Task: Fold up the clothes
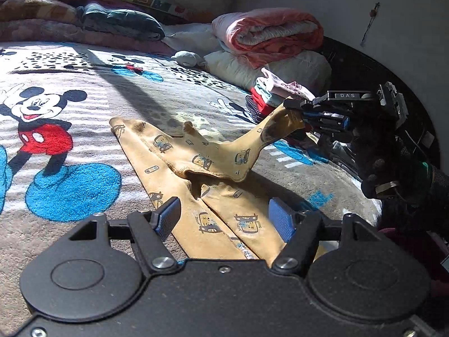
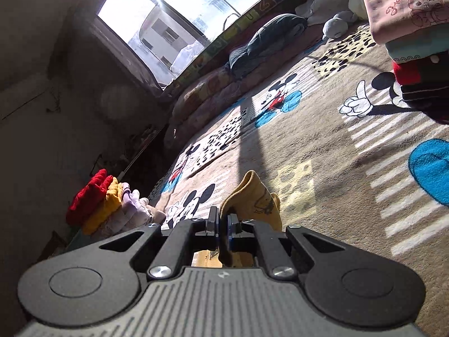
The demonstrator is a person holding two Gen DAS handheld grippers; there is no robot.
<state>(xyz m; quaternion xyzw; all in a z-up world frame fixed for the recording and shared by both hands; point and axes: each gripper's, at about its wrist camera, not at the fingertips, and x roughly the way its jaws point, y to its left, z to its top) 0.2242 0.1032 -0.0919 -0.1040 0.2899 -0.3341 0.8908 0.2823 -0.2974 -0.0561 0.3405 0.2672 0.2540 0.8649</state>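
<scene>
1. The left hand-held gripper (image 1: pixel 223 217) sits nearest in the left wrist view, its jaws spread wide with nothing between the blue pads (image 1: pixel 168 216). It hovers low over the waist end of the yellow trousers (image 1: pixel 196 157).
2. The yellow trousers, printed with small cars, lie on the cartoon-mouse blanket (image 1: pixel 70 106) that covers the bed. One leg stretches flat toward the far left; the other is lifted off the blanket toward the right.
3. The right hand-held gripper (image 1: pixel 297 118) is clamped on the cuff of that lifted leg, and a dark-gloved hand (image 1: pixel 393 168) holds it. In the right wrist view its jaws (image 2: pixel 221 226) are nearly closed, with yellow cloth pinched between them and bunched beyond the tips.
4. Just behind the right hand-held gripper stands a pile of folded clothes (image 1: pixel 275 92), pink on top, then pale, red and striped layers.
5. Farther back, a rolled pink-orange quilt (image 1: pixel 266 33) rests on a white pillow (image 1: pixel 280 67), with a small grey soft toy (image 1: pixel 188 57) beside it.
6. A dark cushion (image 1: pixel 120 22) lies at the far edge under the bright window (image 2: pixel 179 8).
7. The right wrist view also shows a second stack of clothes (image 2: pixel 103 202), red, yellow and lilac, at the bed's left edge.
</scene>
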